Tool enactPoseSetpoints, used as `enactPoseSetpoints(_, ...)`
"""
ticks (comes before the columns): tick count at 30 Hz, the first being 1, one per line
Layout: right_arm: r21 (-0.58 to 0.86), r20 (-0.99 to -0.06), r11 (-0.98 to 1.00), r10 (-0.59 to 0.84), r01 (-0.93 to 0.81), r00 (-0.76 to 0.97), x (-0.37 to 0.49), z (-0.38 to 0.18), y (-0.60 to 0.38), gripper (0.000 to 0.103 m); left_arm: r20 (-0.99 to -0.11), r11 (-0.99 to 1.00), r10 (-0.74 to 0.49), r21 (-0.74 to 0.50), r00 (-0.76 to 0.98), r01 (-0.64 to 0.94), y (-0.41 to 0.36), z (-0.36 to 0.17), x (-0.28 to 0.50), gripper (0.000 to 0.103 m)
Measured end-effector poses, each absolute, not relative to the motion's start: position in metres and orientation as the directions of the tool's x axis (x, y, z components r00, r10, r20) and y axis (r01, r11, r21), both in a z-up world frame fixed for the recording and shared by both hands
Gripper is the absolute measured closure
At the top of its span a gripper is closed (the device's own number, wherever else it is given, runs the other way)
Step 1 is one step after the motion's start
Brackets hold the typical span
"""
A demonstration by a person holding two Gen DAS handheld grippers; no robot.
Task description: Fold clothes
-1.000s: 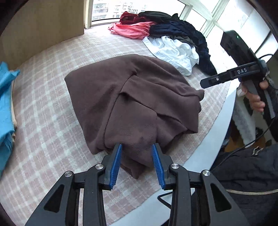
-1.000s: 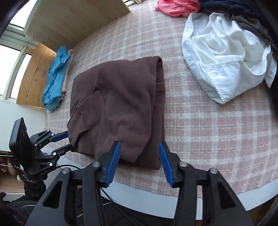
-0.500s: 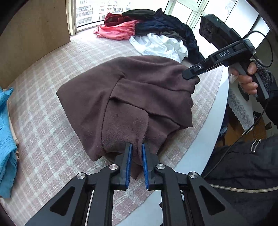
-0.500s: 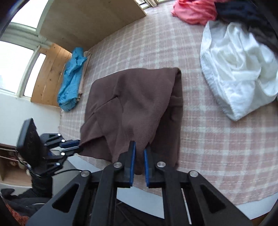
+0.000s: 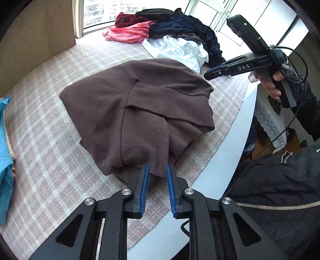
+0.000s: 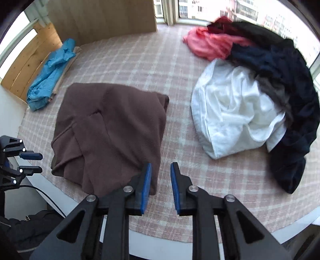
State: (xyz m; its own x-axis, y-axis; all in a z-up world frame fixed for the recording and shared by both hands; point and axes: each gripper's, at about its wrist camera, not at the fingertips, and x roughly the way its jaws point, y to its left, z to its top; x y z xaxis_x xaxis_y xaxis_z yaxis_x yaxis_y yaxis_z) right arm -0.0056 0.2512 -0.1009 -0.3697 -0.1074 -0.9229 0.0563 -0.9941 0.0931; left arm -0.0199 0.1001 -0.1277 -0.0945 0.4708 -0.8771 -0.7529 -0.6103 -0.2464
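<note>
The folded brown garment (image 5: 140, 112) lies on the checked cloth (image 5: 50, 152) near its front edge. The left gripper (image 5: 157, 170), jaws just reopened to a narrow gap, has the garment's near corner between its pads, unpinched. The right gripper (image 6: 161, 168), likewise just reopened, stands empty beside the garment's right edge.

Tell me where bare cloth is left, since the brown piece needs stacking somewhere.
Bare checked cloth runs between the brown garment and the white shirt, widening toward the wooden panel. Crowded: the unfolded heap on the right, the blue stack on the left.
</note>
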Motion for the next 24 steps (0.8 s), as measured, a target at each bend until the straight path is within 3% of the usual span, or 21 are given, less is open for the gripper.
enactPoseSetpoints(3,0.133,-0.917,-0.973,-0.193,0.187,-0.350,-0.014,-0.108,0.215,0.075,-0.859,-0.646,0.490,-0.242,-0.150,-0.724,0.093,-0.122,-0.028,0.076)
enactPoseSetpoints(7,0.043,-0.979,-0.963,-0.095,0.267,-0.182,-0.017,-0.173,0.190,0.074,-0.876,-0.700,0.436,-0.186,-0.206,-0.689,0.109,-0.157,-0.041,0.075)
enactPoseSetpoints(9,0.083,-0.981,-0.952,-0.131,0.296,-0.146,-0.013,-0.175,0.195,0.074,-0.887,-0.700,0.437,-0.228,-0.153,-0.677,0.117,-0.183,-0.037,0.074)
enactPoseSetpoints(13,0.256,-0.936,-0.946,-0.294,0.198,-0.195,-0.039,-0.132,0.229,0.075,-0.865,-0.672,0.482,-0.262,-0.140,-0.693,0.106,-0.163,-0.035,0.074)
enactPoseSetpoints(16,0.238,-0.910,-0.968,-0.252,0.083,-0.330,-0.074,-0.110,0.257,0.075,-0.830,-0.662,0.532,-0.283,-0.169,-0.694,0.106,-0.140,-0.051,0.074)
enactPoseSetpoints(20,0.283,-0.920,-0.959,-0.270,-0.007,-0.286,-0.111,-0.150,0.269,0.075,-0.823,-0.623,0.534,-0.229,-0.192,-0.748,0.140,-0.138,-0.072,0.074)
enactPoseSetpoints(22,0.322,-0.927,-0.947,-0.314,-0.004,-0.203,-0.121,-0.188,0.263,0.074,-0.854,-0.595,0.504,-0.231,-0.133,-0.770,0.155,-0.164,-0.077,0.072)
enactPoseSetpoints(24,0.331,-0.918,-0.943,-0.327,0.021,-0.225,-0.117,-0.188,0.264,0.074,-0.891,-0.583,0.444,-0.207,-0.096,-0.786,0.164,-0.193,-0.075,0.073)
